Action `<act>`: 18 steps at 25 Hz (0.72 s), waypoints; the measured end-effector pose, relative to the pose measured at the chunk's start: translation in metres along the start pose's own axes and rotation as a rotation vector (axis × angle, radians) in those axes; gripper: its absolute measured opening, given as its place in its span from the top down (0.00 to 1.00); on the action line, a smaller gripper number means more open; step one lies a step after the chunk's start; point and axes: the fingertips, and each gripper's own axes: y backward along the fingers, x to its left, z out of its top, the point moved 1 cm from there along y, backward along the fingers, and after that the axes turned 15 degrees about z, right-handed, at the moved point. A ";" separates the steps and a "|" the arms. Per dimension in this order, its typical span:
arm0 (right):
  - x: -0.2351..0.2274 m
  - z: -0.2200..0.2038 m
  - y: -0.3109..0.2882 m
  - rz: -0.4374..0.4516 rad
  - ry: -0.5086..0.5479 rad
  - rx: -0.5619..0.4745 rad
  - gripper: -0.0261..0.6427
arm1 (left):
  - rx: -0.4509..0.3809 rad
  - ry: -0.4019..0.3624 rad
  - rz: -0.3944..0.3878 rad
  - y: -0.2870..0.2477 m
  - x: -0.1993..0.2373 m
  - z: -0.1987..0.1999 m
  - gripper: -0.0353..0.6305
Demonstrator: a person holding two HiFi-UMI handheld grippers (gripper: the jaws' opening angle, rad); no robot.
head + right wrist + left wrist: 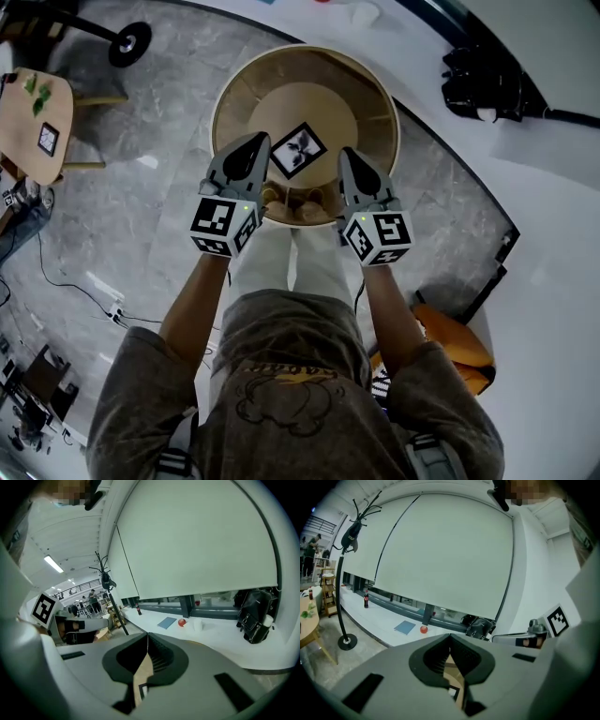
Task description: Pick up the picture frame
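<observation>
The picture frame [298, 150], black-edged with a white print of a dark leaf, lies flat in the middle of a round wooden table [375, 103]. My left gripper [262, 141] hovers over the near left part of the table, jaws shut and empty, just left of the frame. My right gripper [344, 153] hangs just right of the frame, also shut and empty. In the left gripper view the jaws [450, 637] meet in a line, with a sliver of the frame [453, 692] below them. The right gripper view shows its own jaws [147, 636] closed the same way.
A small wooden side table [19, 141] stands at the left, with a coat stand base [129, 42] behind it. A black bag [483, 84] lies at the back right, an orange object [455, 345] at the right. Cables [84, 291] trail on the floor.
</observation>
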 end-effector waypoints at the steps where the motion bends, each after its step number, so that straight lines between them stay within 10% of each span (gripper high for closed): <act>1: -0.004 -0.007 -0.005 0.000 -0.001 0.003 0.93 | 0.001 0.001 0.002 -0.005 0.003 -0.007 0.92; 18: -0.054 -0.102 -0.049 -0.037 -0.030 0.054 0.93 | 0.035 0.002 0.001 -0.065 0.025 -0.117 0.92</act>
